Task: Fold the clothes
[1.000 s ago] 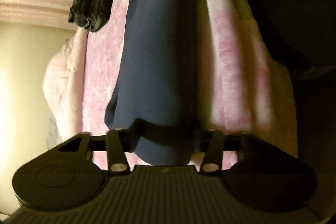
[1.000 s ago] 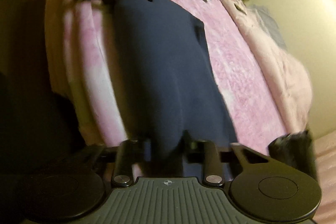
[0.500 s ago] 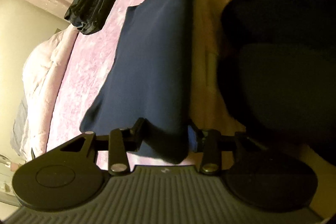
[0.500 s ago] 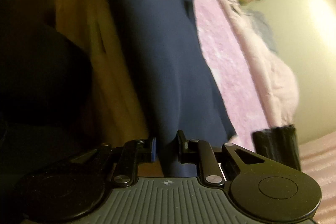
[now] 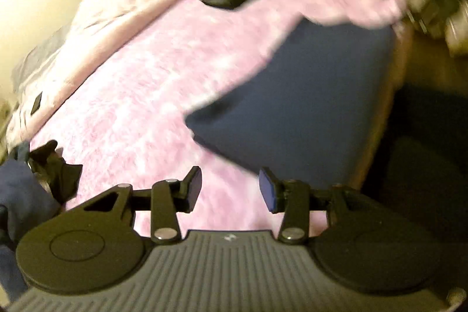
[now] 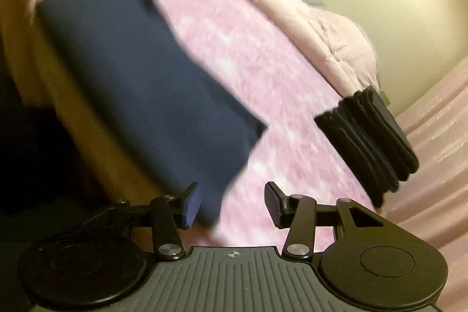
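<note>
Half a second ago both my grippers pinched the navy garment (image 5: 304, 110) by its ends; now I have let go, and it lies on the pink bed (image 5: 152, 95) along the bed's near edge. My left gripper (image 5: 230, 189) has its jaws wide with nothing between them, and so does my right gripper (image 6: 231, 203). That fold looks finished to me. The garment is a flat, smooth, long panel with one corner jutting out, though blur hides its seams. A stack of dark folded clothes (image 6: 368, 139) sits near the bed's far edge.
</note>
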`<state>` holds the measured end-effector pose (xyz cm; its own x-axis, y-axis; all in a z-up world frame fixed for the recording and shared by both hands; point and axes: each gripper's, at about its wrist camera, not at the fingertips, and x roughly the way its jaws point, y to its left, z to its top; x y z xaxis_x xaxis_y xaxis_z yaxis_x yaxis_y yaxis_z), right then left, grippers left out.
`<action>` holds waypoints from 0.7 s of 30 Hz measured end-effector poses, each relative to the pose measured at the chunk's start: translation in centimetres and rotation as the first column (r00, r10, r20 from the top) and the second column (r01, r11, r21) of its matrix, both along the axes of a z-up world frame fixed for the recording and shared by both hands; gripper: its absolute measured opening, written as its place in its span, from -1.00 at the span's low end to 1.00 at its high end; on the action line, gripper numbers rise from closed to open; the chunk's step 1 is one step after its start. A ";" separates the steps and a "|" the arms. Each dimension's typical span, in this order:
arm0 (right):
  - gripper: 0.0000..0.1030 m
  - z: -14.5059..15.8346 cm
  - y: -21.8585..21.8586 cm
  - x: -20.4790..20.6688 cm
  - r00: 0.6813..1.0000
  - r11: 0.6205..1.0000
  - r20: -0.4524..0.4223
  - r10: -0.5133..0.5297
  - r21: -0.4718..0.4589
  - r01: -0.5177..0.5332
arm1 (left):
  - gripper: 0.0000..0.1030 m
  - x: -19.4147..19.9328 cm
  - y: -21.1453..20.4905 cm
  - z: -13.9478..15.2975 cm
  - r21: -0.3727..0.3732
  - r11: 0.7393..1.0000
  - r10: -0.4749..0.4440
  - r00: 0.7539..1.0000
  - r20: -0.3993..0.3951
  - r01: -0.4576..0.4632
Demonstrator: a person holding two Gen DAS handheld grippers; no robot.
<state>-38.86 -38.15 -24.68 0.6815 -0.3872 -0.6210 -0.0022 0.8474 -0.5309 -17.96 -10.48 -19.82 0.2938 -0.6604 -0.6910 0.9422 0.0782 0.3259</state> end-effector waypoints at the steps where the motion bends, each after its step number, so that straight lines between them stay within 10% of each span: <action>1: -0.09 0.8 -0.2 1.0 1.000 0.999 0.023 -0.002 0.053 0.001 | -0.26 0.6 -0.8 0.3 -0.019 1.000 0.009 0.999 -0.031 -0.010; 10: -0.09 0.9 -1.5 12.4 0.998 0.871 0.036 0.045 0.489 -0.057 | -0.41 5.1 -7.6 -5.7 0.024 0.999 0.033 0.968 -0.248 -0.028; 21: -0.10 -2.2 -10.8 17.7 0.995 0.812 -0.012 -0.094 0.578 0.084 | -0.36 7.8 -9.3 -7.1 0.013 0.998 0.066 0.953 -0.296 -0.065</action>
<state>-21.17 -49.00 -26.85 0.6738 -0.0207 -0.7387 0.0924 0.9941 0.0564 -10.13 -19.79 -26.94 0.1179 -0.6447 -0.7553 0.9893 0.1422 0.0331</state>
